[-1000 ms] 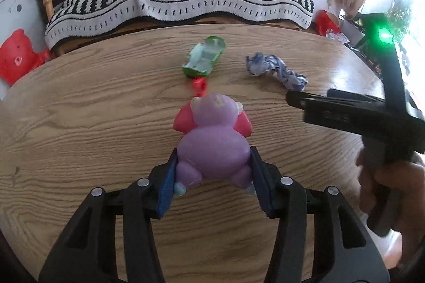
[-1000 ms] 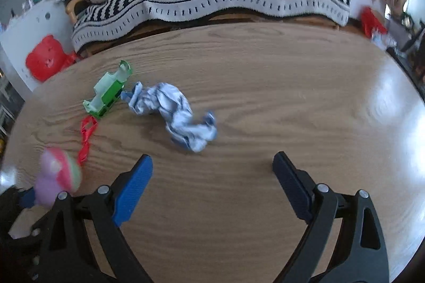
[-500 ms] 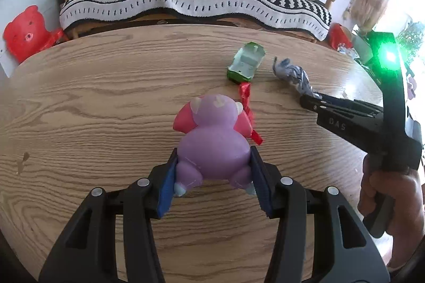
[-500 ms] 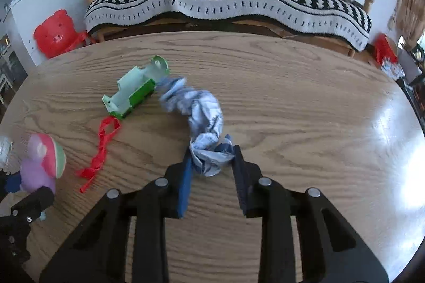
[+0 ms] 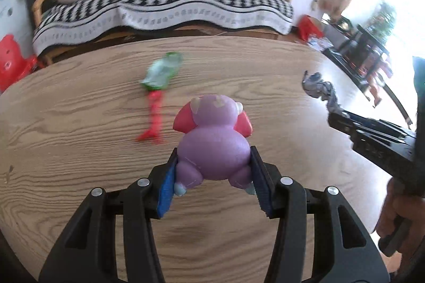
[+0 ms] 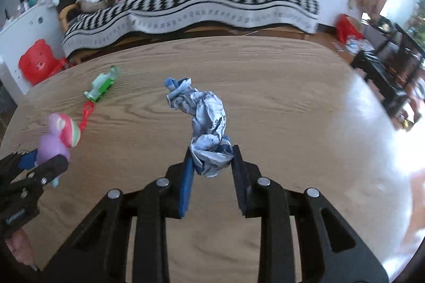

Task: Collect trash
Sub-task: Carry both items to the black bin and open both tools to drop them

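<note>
My left gripper (image 5: 213,166) is shut on a purple and pink soft toy (image 5: 213,139), held above the wooden table (image 5: 79,150). My right gripper (image 6: 211,163) is shut on a crumpled blue and white wrapper (image 6: 207,123), lifted off the table; the wrapper (image 5: 320,90) also shows at the right of the left wrist view. A crushed green carton (image 5: 162,71) and a red strip (image 5: 154,121) lie on the table beyond the toy. In the right wrist view the carton (image 6: 102,86) and the strip (image 6: 86,113) lie at the left, by the toy (image 6: 58,139).
A sofa with a black and white striped blanket (image 6: 191,4) stands behind the table. A red bear-shaped stool (image 6: 37,62) is at the far left. Dark furniture (image 6: 385,65) stands at the right. A hand (image 5: 393,214) holds the right gripper's handle.
My right gripper went from wide open to shut on the crumpled wrapper and lifted it off the table. My left gripper moved with the toy still in it, so carton and strip shifted left.
</note>
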`<state>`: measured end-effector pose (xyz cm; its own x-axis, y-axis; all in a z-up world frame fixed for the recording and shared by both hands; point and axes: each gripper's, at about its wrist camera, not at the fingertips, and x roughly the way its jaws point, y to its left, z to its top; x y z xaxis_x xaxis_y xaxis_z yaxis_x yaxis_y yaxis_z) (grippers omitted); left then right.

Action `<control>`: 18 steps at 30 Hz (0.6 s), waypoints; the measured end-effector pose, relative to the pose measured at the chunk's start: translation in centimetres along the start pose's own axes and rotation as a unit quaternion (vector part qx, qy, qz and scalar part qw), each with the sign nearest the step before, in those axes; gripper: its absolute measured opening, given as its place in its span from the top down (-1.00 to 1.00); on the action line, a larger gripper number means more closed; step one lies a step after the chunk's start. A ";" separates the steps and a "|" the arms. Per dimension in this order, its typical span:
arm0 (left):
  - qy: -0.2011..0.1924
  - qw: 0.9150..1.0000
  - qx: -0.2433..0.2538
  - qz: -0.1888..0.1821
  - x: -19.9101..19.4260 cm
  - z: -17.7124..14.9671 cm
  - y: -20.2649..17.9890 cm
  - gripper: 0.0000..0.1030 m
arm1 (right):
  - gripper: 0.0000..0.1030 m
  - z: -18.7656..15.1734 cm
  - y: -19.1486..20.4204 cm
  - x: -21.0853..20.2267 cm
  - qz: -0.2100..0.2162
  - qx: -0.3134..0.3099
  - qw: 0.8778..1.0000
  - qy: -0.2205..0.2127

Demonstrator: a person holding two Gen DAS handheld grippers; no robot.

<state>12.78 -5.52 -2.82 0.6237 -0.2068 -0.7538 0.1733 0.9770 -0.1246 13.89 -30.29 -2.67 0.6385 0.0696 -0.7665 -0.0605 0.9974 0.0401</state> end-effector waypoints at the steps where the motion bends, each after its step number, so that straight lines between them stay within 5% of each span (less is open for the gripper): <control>1: 0.000 1.000 0.008 -0.004 0.1 -0.1 -1.0 0.03 | 0.46 -0.4 -1.0 -0.8 -0.005 0.005 1.000 -0.002; 11: 0.000 0.994 0.083 -0.071 -0.4 -1.6 -14.6 0.03 | 0.46 -8.1 -14.2 -11.2 -0.071 0.082 0.994 -0.028; 18: -0.001 0.976 0.163 -0.144 -1.5 -5.5 -26.4 0.03 | 0.46 -14.9 -23.8 -16.4 -0.114 0.161 0.980 -0.032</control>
<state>3.08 -30.75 -1.90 0.5147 -0.4716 -0.7160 0.5749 0.8094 -0.1199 -6.56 -55.43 -0.60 0.6548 -0.1644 -0.7377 0.3275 0.9414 0.0809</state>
